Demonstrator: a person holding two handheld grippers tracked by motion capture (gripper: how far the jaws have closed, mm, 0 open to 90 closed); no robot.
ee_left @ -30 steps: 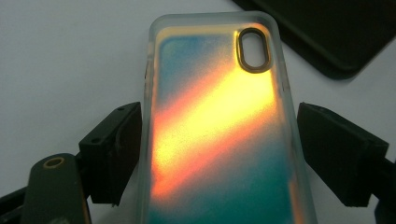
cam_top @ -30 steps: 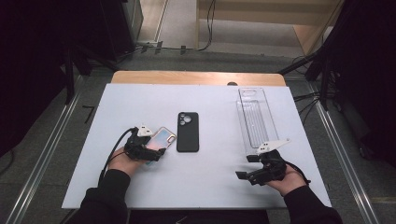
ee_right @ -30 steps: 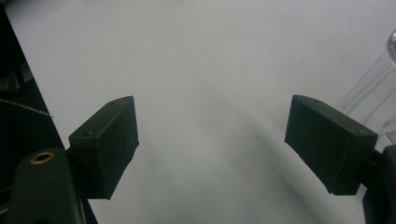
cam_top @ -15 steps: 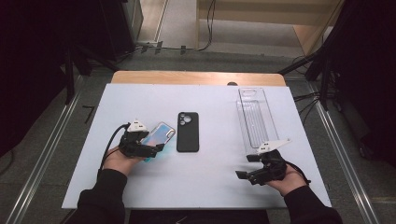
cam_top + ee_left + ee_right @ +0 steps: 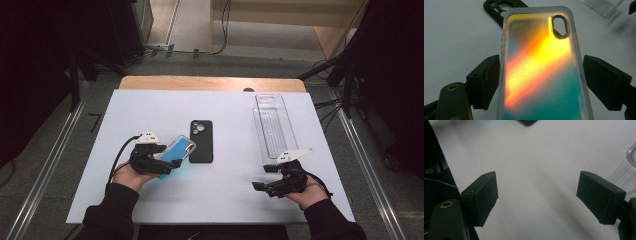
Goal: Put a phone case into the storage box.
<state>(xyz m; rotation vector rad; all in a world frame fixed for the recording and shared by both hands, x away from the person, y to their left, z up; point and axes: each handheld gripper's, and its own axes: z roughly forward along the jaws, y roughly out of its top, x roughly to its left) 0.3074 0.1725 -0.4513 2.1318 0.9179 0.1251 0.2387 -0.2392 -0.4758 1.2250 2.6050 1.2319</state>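
Iridescent phone case (image 5: 541,70) clamped between left gripper (image 5: 165,162) jaws, lower left of high view, beside black case (image 5: 201,141). No legible brand, label or writing. Right gripper (image 5: 264,179) released, holding nothing, lower right.

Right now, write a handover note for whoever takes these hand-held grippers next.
Left hand-held gripper: jaws closed on the sides of the iridescent phone case, which is lifted off the white table.
Right hand-held gripper: open, nothing between its jaws, low over the table near the front right.
Black phone case: flat mid-table.
Clear plastic tray: back right.
Done: iridescent case picked up.
Left: setting it down, probably in the tray; black case untouched.
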